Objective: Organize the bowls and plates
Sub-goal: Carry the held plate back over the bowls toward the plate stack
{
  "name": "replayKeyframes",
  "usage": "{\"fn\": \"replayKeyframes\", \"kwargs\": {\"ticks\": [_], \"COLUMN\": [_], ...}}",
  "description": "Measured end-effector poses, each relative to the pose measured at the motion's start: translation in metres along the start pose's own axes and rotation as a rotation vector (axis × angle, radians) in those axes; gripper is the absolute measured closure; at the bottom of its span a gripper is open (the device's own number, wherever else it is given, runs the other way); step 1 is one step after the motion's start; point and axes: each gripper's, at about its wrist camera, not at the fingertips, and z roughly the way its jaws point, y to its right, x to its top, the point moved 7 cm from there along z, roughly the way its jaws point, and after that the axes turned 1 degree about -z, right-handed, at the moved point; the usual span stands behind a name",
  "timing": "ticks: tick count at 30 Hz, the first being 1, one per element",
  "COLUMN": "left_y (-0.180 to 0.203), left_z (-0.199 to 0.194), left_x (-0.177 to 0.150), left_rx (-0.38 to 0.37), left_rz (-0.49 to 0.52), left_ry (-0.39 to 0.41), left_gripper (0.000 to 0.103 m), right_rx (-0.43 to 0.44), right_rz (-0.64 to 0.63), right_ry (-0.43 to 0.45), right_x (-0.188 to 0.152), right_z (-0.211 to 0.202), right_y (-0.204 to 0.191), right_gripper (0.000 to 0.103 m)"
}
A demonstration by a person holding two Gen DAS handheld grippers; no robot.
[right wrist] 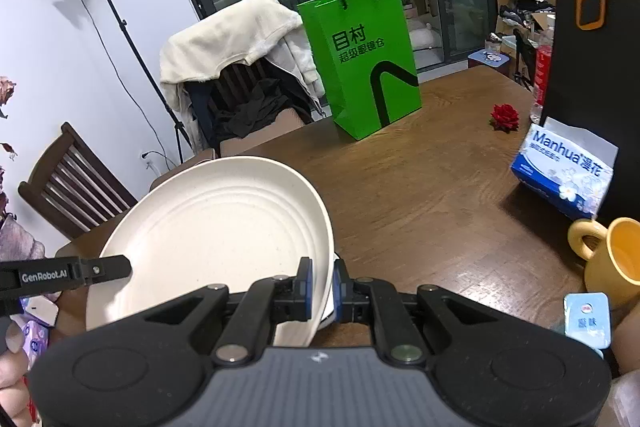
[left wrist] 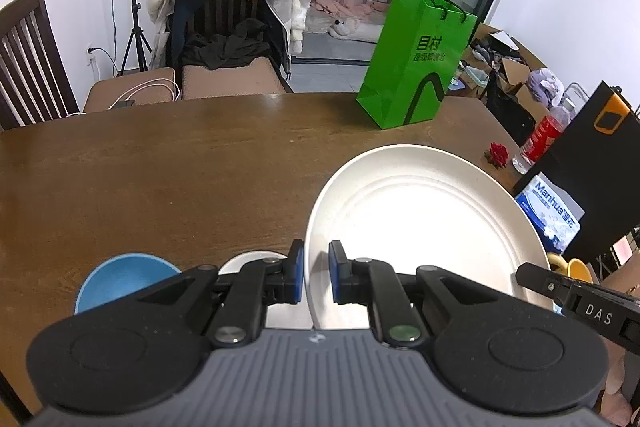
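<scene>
The left gripper (left wrist: 317, 273) has its blue-padded jaws pinched on the near left rim of a large round cream plate with ringed grooves (left wrist: 424, 223), and the right gripper (right wrist: 322, 289) is clamped the same way on the plate's opposite rim, so the plate hangs tilted between the two above the brown wooden table (left wrist: 180, 163). Just left of the left gripper, on the table, sit a small white bowl (left wrist: 250, 261) and a blue bowl (left wrist: 124, 279) beside it. Farther out on the table stand a bright green paper bag (left wrist: 416, 63), a red rose head (right wrist: 505, 117), a blue tissue pack (right wrist: 562, 171) and a yellow mug (right wrist: 612, 259) near the right edge.
</scene>
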Motion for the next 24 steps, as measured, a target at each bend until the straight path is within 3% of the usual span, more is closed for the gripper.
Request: {"fn": "replayKeyframes", "kwargs": {"ticks": [24], "left_y": [0.037], "left_z": [-0.038], "left_x": [-0.058], "left_rx": [-0.034], "left_rz": [0.035], "left_ry": [-0.002], "left_gripper": [0.090], "right_rx": [-0.006], "right_rz": [0.017], "right_ry": [0.018], "right_x": [-0.046], "right_z": [-0.051], "right_y": [0.037], "right_gripper": [0.093]}}
